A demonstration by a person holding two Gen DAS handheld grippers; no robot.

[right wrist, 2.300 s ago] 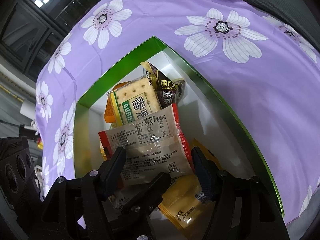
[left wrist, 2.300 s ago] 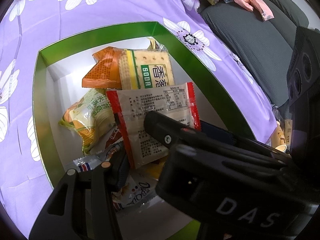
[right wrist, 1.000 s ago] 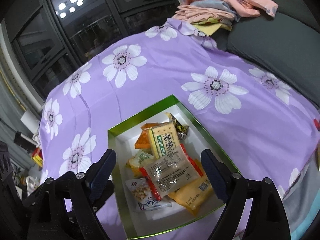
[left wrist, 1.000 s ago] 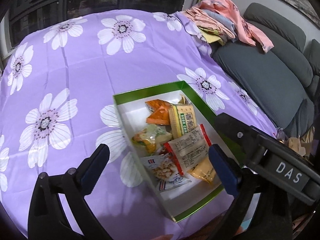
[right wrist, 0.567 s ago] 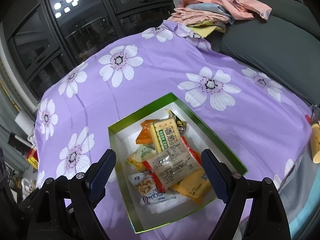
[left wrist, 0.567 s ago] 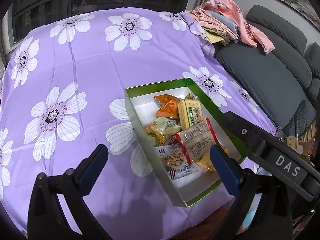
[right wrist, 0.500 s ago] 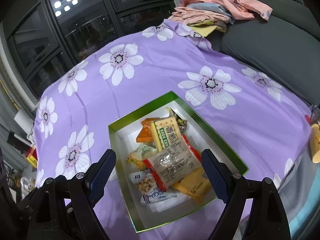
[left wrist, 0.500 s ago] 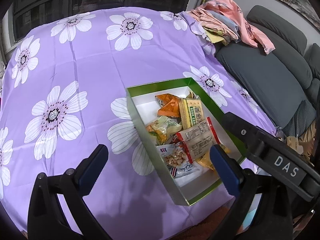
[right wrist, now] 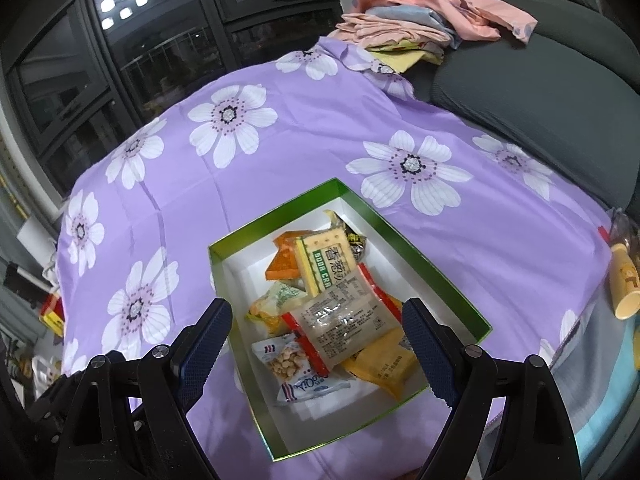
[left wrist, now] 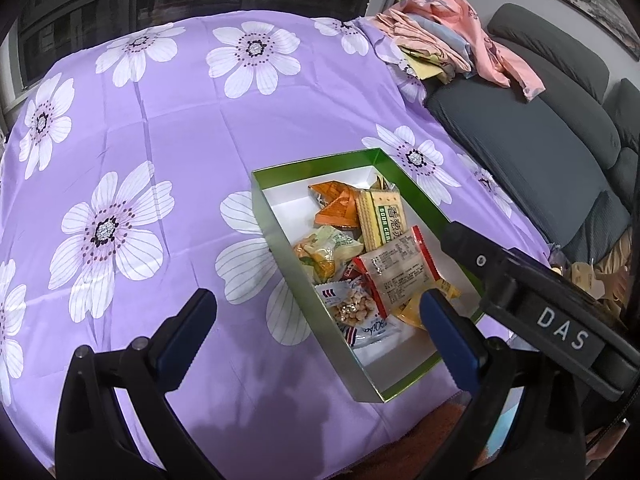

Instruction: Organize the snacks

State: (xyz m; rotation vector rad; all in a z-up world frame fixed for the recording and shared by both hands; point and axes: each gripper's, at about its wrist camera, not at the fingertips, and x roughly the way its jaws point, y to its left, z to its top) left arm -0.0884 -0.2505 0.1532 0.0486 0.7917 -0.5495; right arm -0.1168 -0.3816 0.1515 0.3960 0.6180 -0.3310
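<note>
A green box (left wrist: 416, 184) (right wrist: 424, 264) with a white inside sits on the purple flowered cloth and holds several snack packets. A red-edged clear packet (left wrist: 400, 272) (right wrist: 344, 316) lies on top, with a soda cracker pack (left wrist: 382, 216) (right wrist: 326, 264), an orange packet (left wrist: 334, 208) and a peanut packet (left wrist: 354, 308) (right wrist: 286, 360) around it. My left gripper (left wrist: 316, 320) is open and empty, high above the box's near left side. My right gripper (right wrist: 316, 332) is open and empty, high above the box.
A grey sofa (left wrist: 540, 140) (right wrist: 540, 80) borders the table on the right, with folded clothes (left wrist: 448, 52) (right wrist: 424, 36) on it. A yellow cup (right wrist: 626, 284) stands off the table's right edge. Dark windows (right wrist: 140, 40) lie beyond the far edge.
Both grippers pulled up and back from inside the box; the red-edged packet held between the right fingers 2.3 s ago now lies in the box. In the last second they drifted slightly.
</note>
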